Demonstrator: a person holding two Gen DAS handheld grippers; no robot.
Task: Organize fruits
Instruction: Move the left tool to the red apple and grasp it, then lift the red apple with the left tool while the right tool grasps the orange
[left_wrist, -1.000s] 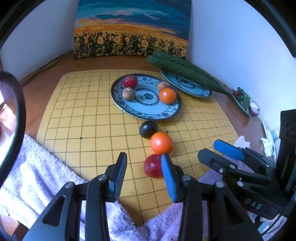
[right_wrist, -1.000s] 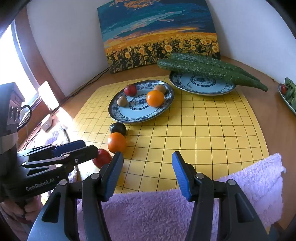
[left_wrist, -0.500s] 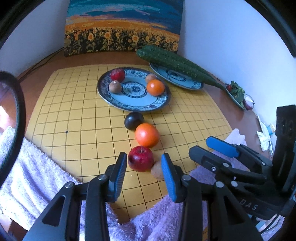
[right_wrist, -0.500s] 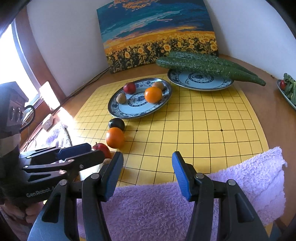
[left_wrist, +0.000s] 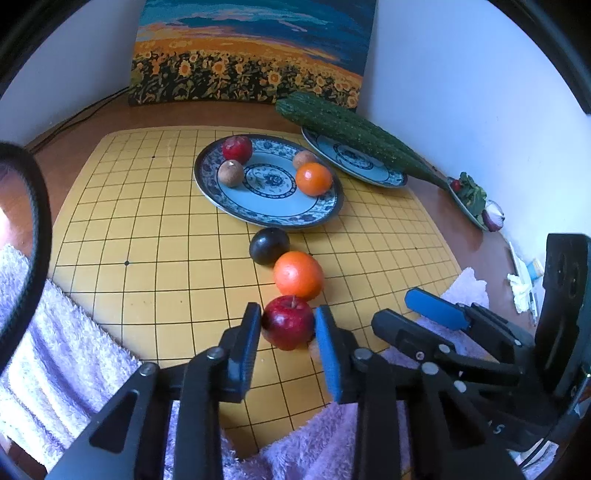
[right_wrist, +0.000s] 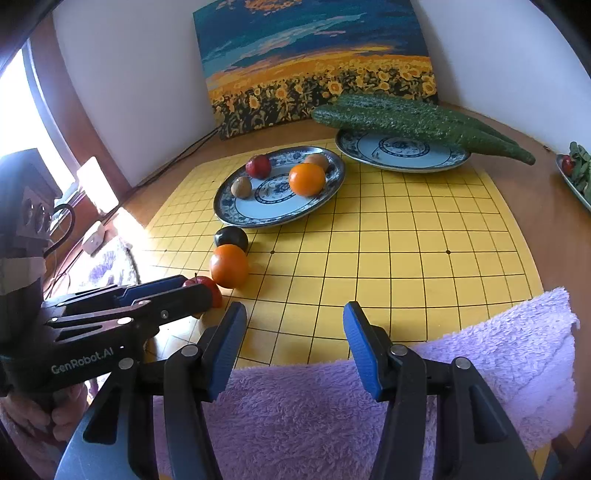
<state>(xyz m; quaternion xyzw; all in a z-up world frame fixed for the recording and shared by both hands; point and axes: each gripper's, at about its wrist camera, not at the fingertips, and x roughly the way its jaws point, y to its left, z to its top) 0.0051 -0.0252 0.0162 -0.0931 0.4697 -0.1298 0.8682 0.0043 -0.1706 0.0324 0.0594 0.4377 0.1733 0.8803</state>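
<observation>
- Nearest of all, a fluffy lilac towel (right_wrist: 369, 413) drapes over the front edge of the yellow grid-lined board (right_wrist: 406, 240).
- The right gripper (right_wrist: 294, 345) hangs over that towel, its blue-padded fingers spread wide with nothing between them.
- The left gripper (left_wrist: 287, 334) reaches in low over the board's near edge, its two pads bracketing the shiny red apple (left_wrist: 288, 322); the pads sit right at the apple's sides, but I cannot tell whether they press on it.
- The apple rests on the board, and a small tan fruit (left_wrist: 314, 349) peeks out just behind the right pad.
- Just beyond the apple and touching it lies a round orange (left_wrist: 298, 275), then a dark purple plum (left_wrist: 269, 245) right behind that, the three in a line.
- Farther on stands a blue-and-white patterned oval plate (left_wrist: 325, 214) holding a second red apple (left_wrist: 237, 148), a brown kiwi-like fruit (left_wrist: 231, 173), another brown fruit (left_wrist: 304, 159) and a second orange (left_wrist: 314, 179).
- Beyond it, a smaller blue-and-white plate (right_wrist: 402, 155) carries long bumpy green cucumbers (right_wrist: 417, 120).
- A sunflower-field painting (right_wrist: 314, 66) leans on the back wall.
</observation>
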